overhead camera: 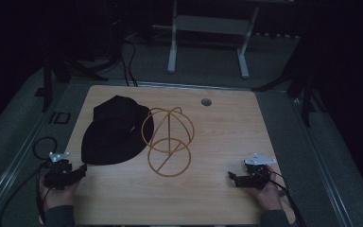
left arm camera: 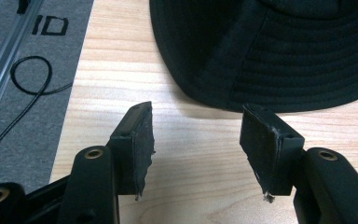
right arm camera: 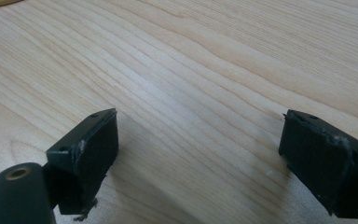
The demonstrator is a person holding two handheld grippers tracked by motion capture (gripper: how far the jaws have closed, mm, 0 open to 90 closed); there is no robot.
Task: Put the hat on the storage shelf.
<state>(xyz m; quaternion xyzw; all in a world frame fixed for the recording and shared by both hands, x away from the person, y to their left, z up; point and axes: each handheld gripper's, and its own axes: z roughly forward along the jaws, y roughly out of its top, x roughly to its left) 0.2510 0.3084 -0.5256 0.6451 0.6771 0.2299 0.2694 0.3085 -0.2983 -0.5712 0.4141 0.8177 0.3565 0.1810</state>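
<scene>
A black brimmed hat (overhead camera: pixel 112 130) lies flat on the left half of the wooden table (overhead camera: pixel 217 137). Just right of it stands a gold wire hat stand (overhead camera: pixel 167 140), a dome of hoops over a ring base. My left gripper (overhead camera: pixel 78 171) rests at the table's front left corner, open, with bare wood between its pads; the hat's brim (left arm camera: pixel 279 60) lies just beyond the left gripper (left arm camera: pixel 196 140). My right gripper (overhead camera: pixel 233 178) sits near the front right, pointing left. In its own view the right gripper (right arm camera: pixel 200 163) is open wide over bare wood.
A round cable hole (overhead camera: pixel 206 101) sits near the table's far edge. Grey carpet with a looped black cable (overhead camera: pixel 41 146) borders the left side. A metal frame's legs (overhead camera: pixel 172 47) stand on the floor behind the table.
</scene>
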